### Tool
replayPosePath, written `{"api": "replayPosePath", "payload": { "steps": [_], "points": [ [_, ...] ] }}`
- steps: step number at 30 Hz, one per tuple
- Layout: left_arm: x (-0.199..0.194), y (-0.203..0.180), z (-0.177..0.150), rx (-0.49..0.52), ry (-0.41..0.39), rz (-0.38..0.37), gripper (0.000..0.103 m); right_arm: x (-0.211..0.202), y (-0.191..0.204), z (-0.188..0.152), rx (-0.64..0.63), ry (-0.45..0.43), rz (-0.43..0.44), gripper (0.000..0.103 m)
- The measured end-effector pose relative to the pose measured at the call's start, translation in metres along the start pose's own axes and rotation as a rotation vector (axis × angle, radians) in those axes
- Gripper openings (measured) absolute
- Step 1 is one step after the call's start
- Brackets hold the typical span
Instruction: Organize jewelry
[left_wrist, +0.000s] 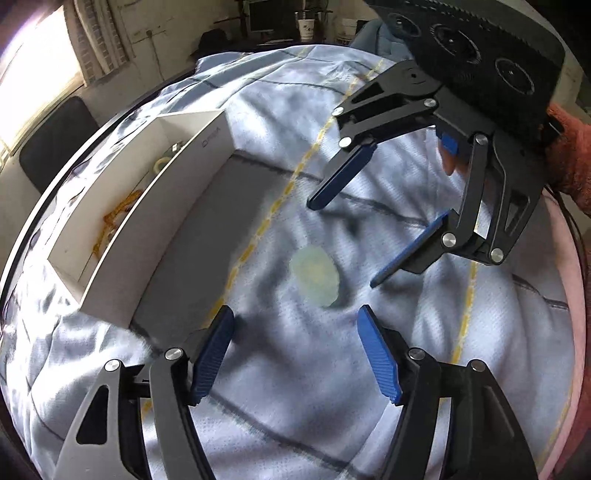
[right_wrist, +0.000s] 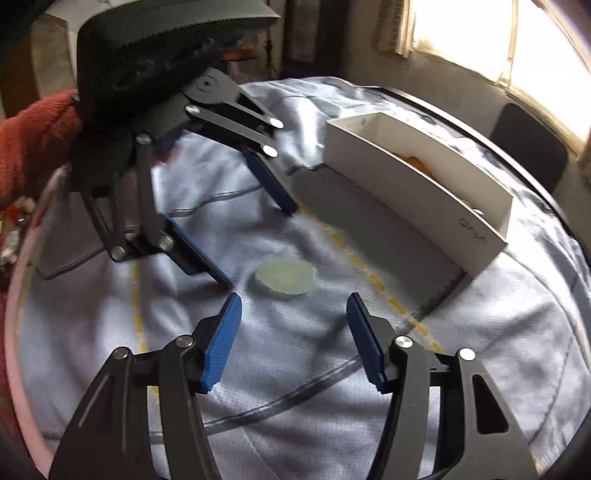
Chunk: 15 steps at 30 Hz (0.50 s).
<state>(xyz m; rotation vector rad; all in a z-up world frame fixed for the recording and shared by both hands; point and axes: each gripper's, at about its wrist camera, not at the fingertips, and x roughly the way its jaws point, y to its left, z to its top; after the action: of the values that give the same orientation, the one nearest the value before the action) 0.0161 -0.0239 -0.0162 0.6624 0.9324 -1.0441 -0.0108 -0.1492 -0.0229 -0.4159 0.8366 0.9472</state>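
**Pale bangle lies loose between two open grippers**

A pale green bangle (left_wrist: 315, 276) lies flat on the light blue cloth (left_wrist: 295, 387), touching neither tool. The left gripper (left_wrist: 295, 354) and right gripper (right_wrist: 293, 341) both gape wide, empty. Nearby stands a white box (right_wrist: 417, 192) holding a yellow chain (left_wrist: 114, 218).

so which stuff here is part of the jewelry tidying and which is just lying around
Job:
pale green bangle on the cloth
white box
gold chain inside it
left gripper
right gripper

Lying about:
paper cup
dark chair
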Motion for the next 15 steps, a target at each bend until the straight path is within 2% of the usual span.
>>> {"api": "replayPosePath", "payload": {
  "steps": [7, 12, 15],
  "points": [
    [0.006, -0.012, 0.008, 0.011, -0.041, 0.004, 0.066, 0.005, 0.005, 0.003, -0.175, 0.036, 0.076, 0.059],
    [0.003, -0.022, 0.004, 0.010, -0.054, 0.020, 0.054, 0.009, 0.000, 0.008, -0.289, 0.028, 0.135, 0.060],
    [0.002, -0.024, 0.002, -0.002, -0.064, 0.019, 0.048, 0.010, -0.008, 0.008, -0.307, 0.020, 0.170, 0.060]
  ]
}}
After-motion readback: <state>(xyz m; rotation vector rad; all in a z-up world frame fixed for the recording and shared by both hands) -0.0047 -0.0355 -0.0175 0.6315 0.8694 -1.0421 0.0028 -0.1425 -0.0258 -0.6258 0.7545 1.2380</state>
